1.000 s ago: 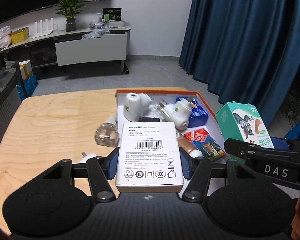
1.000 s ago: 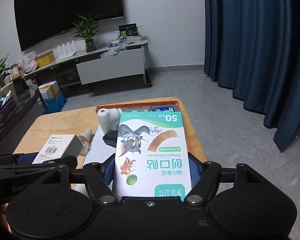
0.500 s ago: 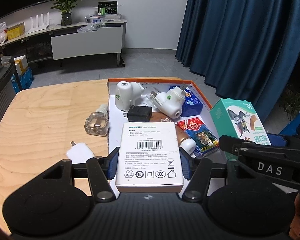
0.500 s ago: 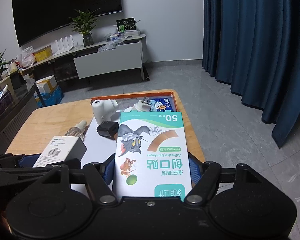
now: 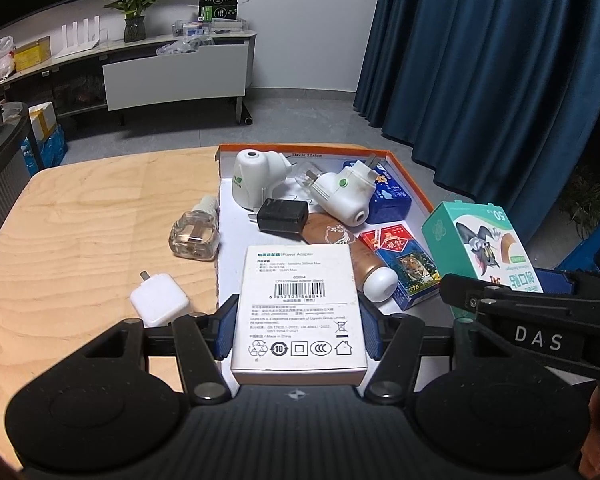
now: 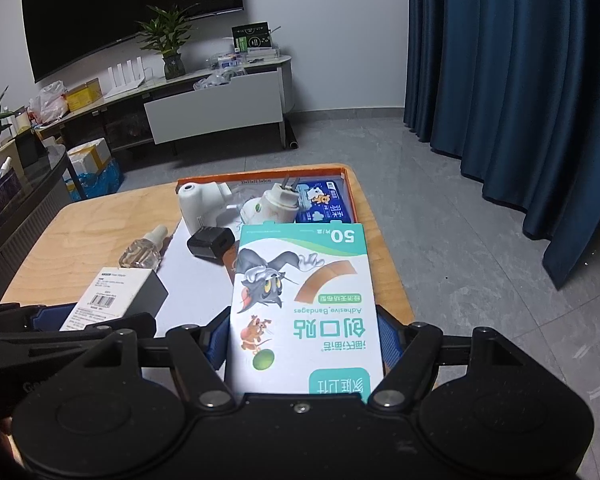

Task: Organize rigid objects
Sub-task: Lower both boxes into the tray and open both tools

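My left gripper (image 5: 298,330) is shut on a white power adapter box (image 5: 300,304), held above the near edge of the orange-rimmed tray (image 5: 404,170). My right gripper (image 6: 302,338) is shut on a green-and-white bandage box (image 6: 304,300), held to the right of the left one; that box also shows in the left wrist view (image 5: 480,252). The adapter box shows at lower left in the right wrist view (image 6: 112,296). In the tray lie two white plug-in vaporizers (image 5: 256,178) (image 5: 342,194), a black charger (image 5: 282,216), a blue box (image 5: 390,198) and a card pack (image 5: 404,262).
A clear liquid refill bottle (image 5: 194,234) and a white charger cube (image 5: 158,300) lie on the wooden table (image 5: 80,220) left of the tray. A brown tube with a white cap (image 5: 374,276) lies in the tray. Blue curtains (image 5: 480,60) hang at the right.
Both grippers have pulled back and risen a little with their boxes, so more of the tray and table shows. The grips have not changed.
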`<state>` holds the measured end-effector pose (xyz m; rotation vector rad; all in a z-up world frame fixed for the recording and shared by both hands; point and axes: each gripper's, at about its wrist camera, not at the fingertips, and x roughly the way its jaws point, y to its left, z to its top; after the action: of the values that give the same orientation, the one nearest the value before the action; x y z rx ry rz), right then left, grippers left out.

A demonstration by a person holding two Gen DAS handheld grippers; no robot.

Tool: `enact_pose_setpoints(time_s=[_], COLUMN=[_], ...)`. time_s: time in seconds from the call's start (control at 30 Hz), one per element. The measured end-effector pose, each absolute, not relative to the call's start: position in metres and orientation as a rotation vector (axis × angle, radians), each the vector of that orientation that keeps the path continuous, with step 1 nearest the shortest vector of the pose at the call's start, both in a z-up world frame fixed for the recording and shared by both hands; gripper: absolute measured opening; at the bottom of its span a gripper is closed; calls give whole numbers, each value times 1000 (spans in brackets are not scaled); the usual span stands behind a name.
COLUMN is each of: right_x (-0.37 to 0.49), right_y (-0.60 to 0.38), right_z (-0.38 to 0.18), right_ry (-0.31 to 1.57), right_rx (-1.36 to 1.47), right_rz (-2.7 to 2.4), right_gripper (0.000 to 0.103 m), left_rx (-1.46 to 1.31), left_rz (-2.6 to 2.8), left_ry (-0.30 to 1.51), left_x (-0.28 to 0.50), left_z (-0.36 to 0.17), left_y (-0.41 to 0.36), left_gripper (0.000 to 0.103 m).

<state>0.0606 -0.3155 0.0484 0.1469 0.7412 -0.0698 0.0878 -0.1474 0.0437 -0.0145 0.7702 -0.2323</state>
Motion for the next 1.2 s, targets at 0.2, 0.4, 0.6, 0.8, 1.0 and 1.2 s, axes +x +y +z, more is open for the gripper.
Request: enact_pose_setpoints(time_s=[0.2, 0.4, 0.6, 0.8, 1.0, 1.2], right_x=[63, 64, 66, 67, 70, 71], right_y=[-316, -315, -316, -316, -315, -315], right_z=[47, 42, 38, 34, 30, 29], right_ry=[746, 760, 772, 786, 800, 804], right_rx=[147, 145, 145, 148, 148, 149], right_rz=[-71, -69, -66, -65, -61, -58], right_gripper=[84, 84, 84, 84, 84, 84], left_rx=[-16, -18, -20, -23, -26, -31], left_rz=[-230, -229, -224, -226, -225, -226], left_ry=[776, 783, 792, 801, 808, 813], left_x=[88, 89, 91, 92, 93, 94], left_z=[42, 40, 38, 36, 34, 33], left_y=[-145, -145, -143, -142, -142, -141], left_gripper=[60, 60, 60, 60, 60, 60])
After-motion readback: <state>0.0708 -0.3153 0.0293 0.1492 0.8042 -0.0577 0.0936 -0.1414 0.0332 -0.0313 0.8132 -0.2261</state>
